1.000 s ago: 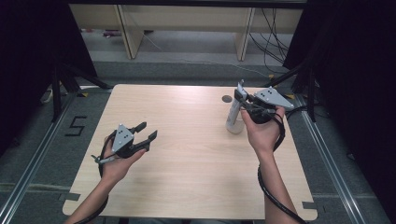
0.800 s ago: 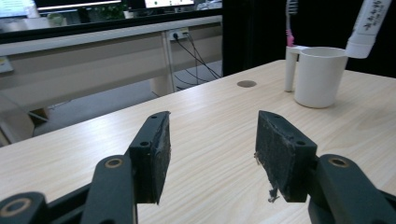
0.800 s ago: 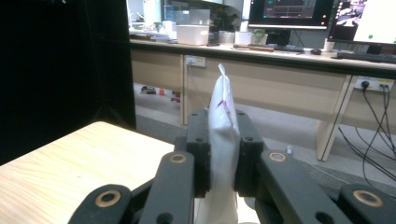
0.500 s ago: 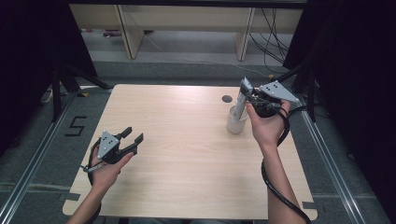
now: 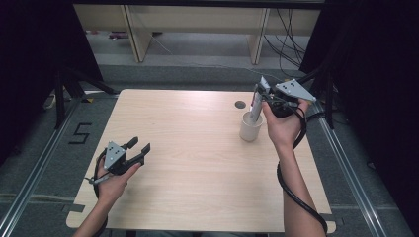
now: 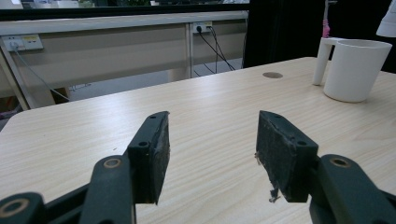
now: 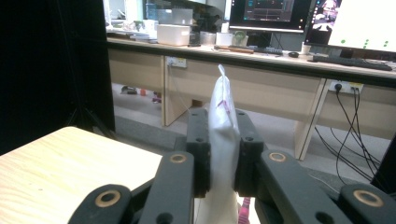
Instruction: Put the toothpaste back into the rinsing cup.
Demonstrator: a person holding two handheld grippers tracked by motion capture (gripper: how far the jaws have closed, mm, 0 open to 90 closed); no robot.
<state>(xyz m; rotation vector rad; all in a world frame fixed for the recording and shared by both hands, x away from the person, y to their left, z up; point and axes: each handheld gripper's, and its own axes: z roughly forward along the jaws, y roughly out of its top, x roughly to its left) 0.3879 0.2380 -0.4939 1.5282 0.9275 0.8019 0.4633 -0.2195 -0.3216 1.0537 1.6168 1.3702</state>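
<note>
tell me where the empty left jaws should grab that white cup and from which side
Probably the handle of the white cup. In the left gripper view it is a straight vertical bar on the cup's near-left side, thin enough for the left gripper, whose jaws stand open. Come in level, across the table. The rim is poorer: the right gripper holds a white tube over the cup's mouth.

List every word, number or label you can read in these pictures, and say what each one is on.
"5": black mark on the grey floor, left of the table.
Yellow stickers on the wall sockets: too small to read.
Monitor screens: text too blurred to read.
White tube between the right gripper's jaws: no readable print.
</note>
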